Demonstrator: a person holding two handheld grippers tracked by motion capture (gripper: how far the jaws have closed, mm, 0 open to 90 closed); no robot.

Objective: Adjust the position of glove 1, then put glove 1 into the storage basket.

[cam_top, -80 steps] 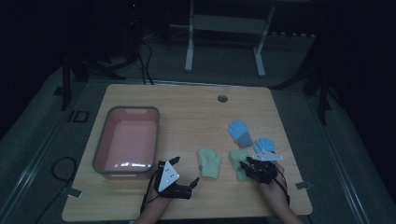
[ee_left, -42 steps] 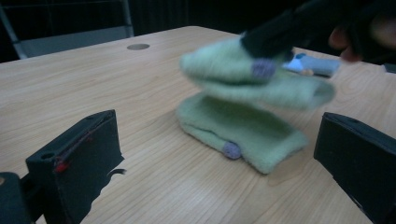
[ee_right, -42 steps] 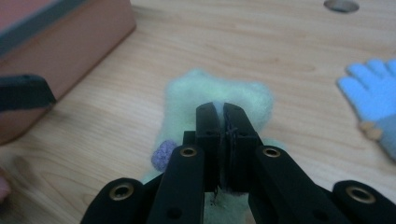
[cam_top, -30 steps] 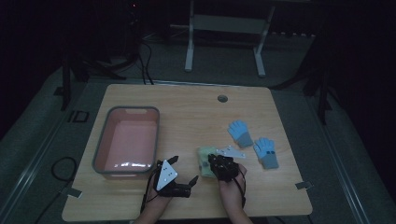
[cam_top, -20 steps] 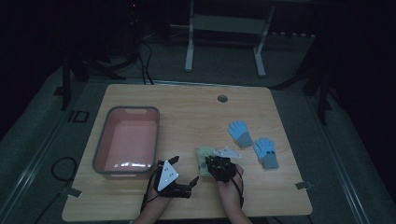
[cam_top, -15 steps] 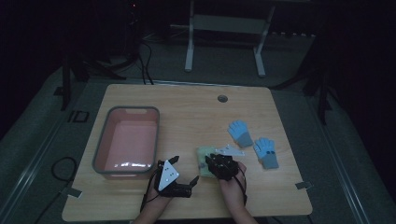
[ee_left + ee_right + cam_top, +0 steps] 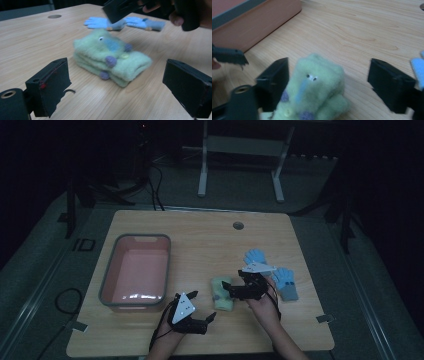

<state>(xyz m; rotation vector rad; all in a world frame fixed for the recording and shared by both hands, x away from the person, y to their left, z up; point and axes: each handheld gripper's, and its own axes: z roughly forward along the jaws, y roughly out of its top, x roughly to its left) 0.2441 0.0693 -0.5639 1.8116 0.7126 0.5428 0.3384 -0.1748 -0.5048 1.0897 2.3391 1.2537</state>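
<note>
Both tongs stand released. We note the right tongs [image 7: 231, 291] have just been opening; in the right gripper view the stacked green gloves [image 7: 314, 92] lie between the spread jaws, and we cannot tell whether the nearer jaw brushes the fleece. The left tongs [image 7: 212, 318] hold wide jaws that have just closed a little, with nothing between the pads; the left gripper view looks across bare wood at the green gloves [image 7: 110, 57], which lie ahead of the jaws and apart from them.

Pose: the right hand [image 7: 262, 302] comes in from the bottom edge of the high view, angled toward the gloves' right side, its grey plate uppermost. The left hand [image 7: 167, 332] rests low at the near edge, tongs pointing right.

Green gloves [image 7: 221, 293]: on the surface [image 7: 200, 240], near its front middle, one folded on the other, with small eyes, a blue stripe and purple dots. We read no brand or writing anywhere.

Farther out: two blue gloves [image 7: 272, 270] lie to the right of the right hand; a pink bin [image 7: 135, 270] with grey rim sits left.
</note>
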